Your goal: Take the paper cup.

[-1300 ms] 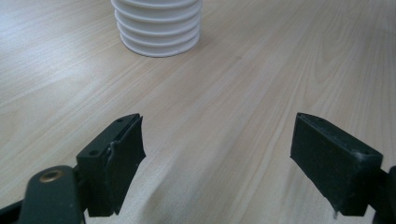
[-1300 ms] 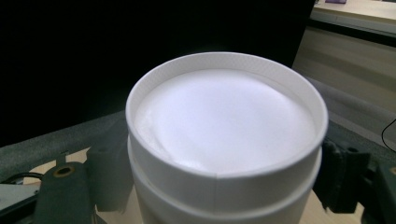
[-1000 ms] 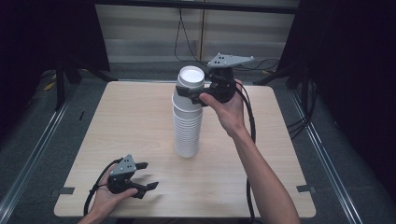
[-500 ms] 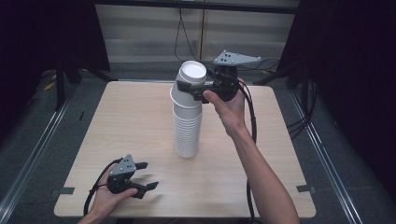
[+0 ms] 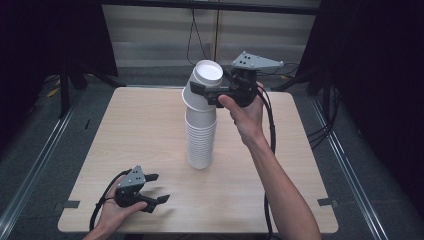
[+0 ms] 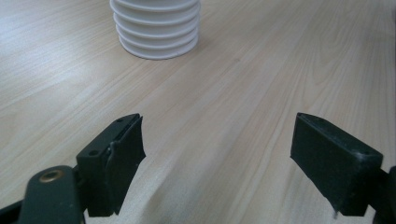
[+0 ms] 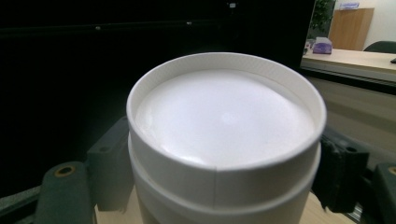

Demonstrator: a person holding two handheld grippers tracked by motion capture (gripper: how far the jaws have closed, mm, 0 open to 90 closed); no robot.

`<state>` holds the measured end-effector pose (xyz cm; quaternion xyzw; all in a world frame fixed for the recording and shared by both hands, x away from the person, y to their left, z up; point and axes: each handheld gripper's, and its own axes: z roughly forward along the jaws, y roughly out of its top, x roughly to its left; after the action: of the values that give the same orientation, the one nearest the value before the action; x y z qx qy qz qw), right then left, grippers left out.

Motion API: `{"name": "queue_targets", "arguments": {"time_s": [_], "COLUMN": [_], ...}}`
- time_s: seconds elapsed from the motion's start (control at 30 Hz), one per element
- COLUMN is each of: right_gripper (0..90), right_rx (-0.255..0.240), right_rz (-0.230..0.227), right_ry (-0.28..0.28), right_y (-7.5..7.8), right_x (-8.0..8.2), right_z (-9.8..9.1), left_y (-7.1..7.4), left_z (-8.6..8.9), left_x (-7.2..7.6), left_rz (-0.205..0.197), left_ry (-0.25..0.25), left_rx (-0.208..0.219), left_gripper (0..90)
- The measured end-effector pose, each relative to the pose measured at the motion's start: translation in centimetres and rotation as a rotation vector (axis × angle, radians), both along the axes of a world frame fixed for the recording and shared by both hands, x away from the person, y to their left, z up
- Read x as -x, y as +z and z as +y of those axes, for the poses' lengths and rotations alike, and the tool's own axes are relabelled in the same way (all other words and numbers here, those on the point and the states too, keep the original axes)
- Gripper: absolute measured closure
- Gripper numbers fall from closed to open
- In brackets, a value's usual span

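Observation:
A tall stack of upturned white paper cups stands mid-table; its base appears in the left gripper view. My right gripper is shut on the top cup, which is raised and tilted off the stack's top. In the right gripper view that cup sits bottom-up between the pads, with a second rim nested just below it. My left gripper rests on the table at the front left, open, with nothing between its jaws.
The wooden table has bare surface on all sides of the stack. Cables trail from the right gripper along the forearm. Dark curtains and floor rails surround the table.
The right gripper has lifted the top cup and tipped it to the left, off the stack. The left gripper has stayed where it was.

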<state>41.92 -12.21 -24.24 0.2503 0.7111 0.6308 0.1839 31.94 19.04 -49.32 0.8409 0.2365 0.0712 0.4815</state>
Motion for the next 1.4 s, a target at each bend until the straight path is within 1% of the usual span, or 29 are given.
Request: {"name": "queue_targets", "arguments": {"time_s": [0.13, 0.17, 0.23, 0.3, 0.37, 0.47, 0.6, 0.67, 0.77, 0.8, 0.9, 1.07, 1.17, 1.2, 1.23, 1.27, 1.3, 1.4], "right_gripper": [21.7, 21.7, 21.7, 21.6, 21.7, 21.7, 21.7, 21.7, 21.7, 21.7, 21.7, 21.7, 21.7, 21.6, 21.7, 21.7, 21.7, 21.7], "right_rx": [-0.020, -0.028, -0.028, -0.034, -0.039, -0.053, -0.087, -0.096, -0.103, -0.111, -0.126, -0.133, -0.140, -0.131, -0.125, -0.125, -0.134, -0.137], "right_rz": [-0.015, -0.019, -0.030, -0.034, -0.038, -0.043, -0.051, -0.056, -0.060, -0.064, -0.066, -0.074, -0.080, -0.084, -0.087, -0.087, -0.084, -0.087], "right_ry": [0.004, 0.008, 0.004, 0.004, 0.005, 0.003, 0.008, 0.007, 0.009, 0.011, 0.020, 0.024, 0.024, 0.021, 0.019, 0.019, 0.022, 0.017], "right_y": [0.2, 0.3, 0.5, 0.6, 0.7, 0.7, 0.9, 1.0, 1.1, 1.2, 1.4, 1.5, 1.6, 1.6, 1.5, 1.5, 1.4, 1.2], "right_x": [0.1, 0.2, 0.3, 0.3, 0.4, 0.4, 0.5, 0.6, 0.7, 0.9, 1.1, 1.4, 1.8, 1.9, 2.0, 2.0, 2.2, 2.5], "right_z": [-0.2, -0.3, -0.3, -0.4, -0.5, -0.6, -0.9, -1.0, -1.1, -1.3, -1.4, -1.6, -1.9, -1.9, -1.9, -1.9, -2.1, -2.4], "left_y": [0.0, -0.1, 0.0, 0.0, 0.0, 0.0, 0.0, 0.0, -0.1, 0.0, -0.1, -0.1, -0.1, 0.0, 0.0, 0.0, 0.2, 0.3], "left_z": [0.0, -0.1, 0.0, -0.1, 0.0, 0.0, 0.0, 0.0, -0.1, 0.0, 0.0, -0.1, -0.1, -0.1, -0.1, -0.1, 0.0, -0.1], "left_x": [0.0, 0.0, 0.0, 0.0, 0.0, 0.0, 0.0, 0.0, 0.0, 0.0, -0.1, -0.1, -0.1, -0.1, -0.1, -0.1, -0.1, -0.1], "left_rz": [0.002, 0.006, 0.002, 0.005, 0.002, 0.002, 0.002, 0.002, 0.005, 0.002, 0.003, 0.005, -0.002, -0.004, -0.001, -0.001, -0.017, -0.026], "left_ry": [0.003, 0.008, 0.001, 0.007, 0.003, 0.004, 0.005, 0.005, 0.010, 0.005, 0.006, 0.008, 0.011, 0.016, 0.030, 0.030, 0.027, 0.026], "left_rx": [0.002, 0.009, -0.001, 0.008, 0.001, 0.001, 0.001, -0.001, 0.008, -0.001, -0.001, 0.000, -0.005, 0.000, 0.019, 0.019, 0.014, 0.020], "left_gripper": [17.0, 17.0, 17.0, 17.0, 17.0, 17.0, 17.0, 17.0, 17.0, 17.0, 17.0, 17.0, 17.0, 17.0, 17.0, 17.0, 17.0, 17.0]}}
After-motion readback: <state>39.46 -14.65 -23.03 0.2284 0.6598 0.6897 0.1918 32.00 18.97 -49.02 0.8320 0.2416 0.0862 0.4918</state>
